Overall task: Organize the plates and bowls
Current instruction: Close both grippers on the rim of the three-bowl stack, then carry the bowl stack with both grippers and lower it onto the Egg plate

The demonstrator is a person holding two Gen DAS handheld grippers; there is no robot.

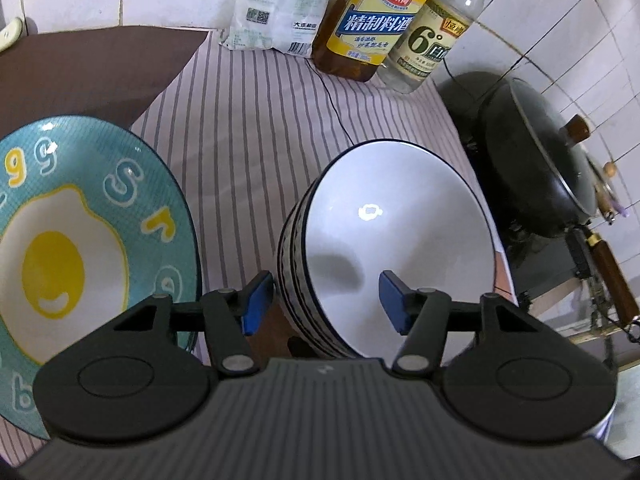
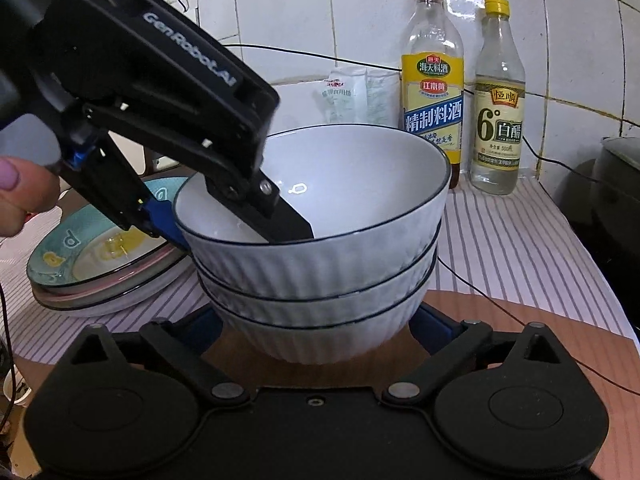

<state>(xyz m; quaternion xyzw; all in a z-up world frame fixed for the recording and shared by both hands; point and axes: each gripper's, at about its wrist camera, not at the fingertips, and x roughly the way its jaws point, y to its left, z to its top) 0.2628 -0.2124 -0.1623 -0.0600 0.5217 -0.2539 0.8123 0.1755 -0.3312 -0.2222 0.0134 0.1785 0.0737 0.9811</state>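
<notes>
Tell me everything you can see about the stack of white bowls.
The stack of white bowls is three nested bowls, glossy and ceramic-looking, with ribbed outer walls and thin dark rims. It sits upright on a brown board laid over the striped cloth, right of the egg-pattern plates. The top bowl looks empty. The left gripper straddles its rim, one finger inside, one outside. The right gripper is open around the bottom bowl.

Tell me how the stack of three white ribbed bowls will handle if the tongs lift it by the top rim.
The stack of bowls looks glazed and glossy, so probably slippery against the left tongs straddling the top bowl's rim. Three nested bowls likely weigh a lot for a rim grip. Only the top bowl is straddled, so the lower two would probably stay behind.
</notes>
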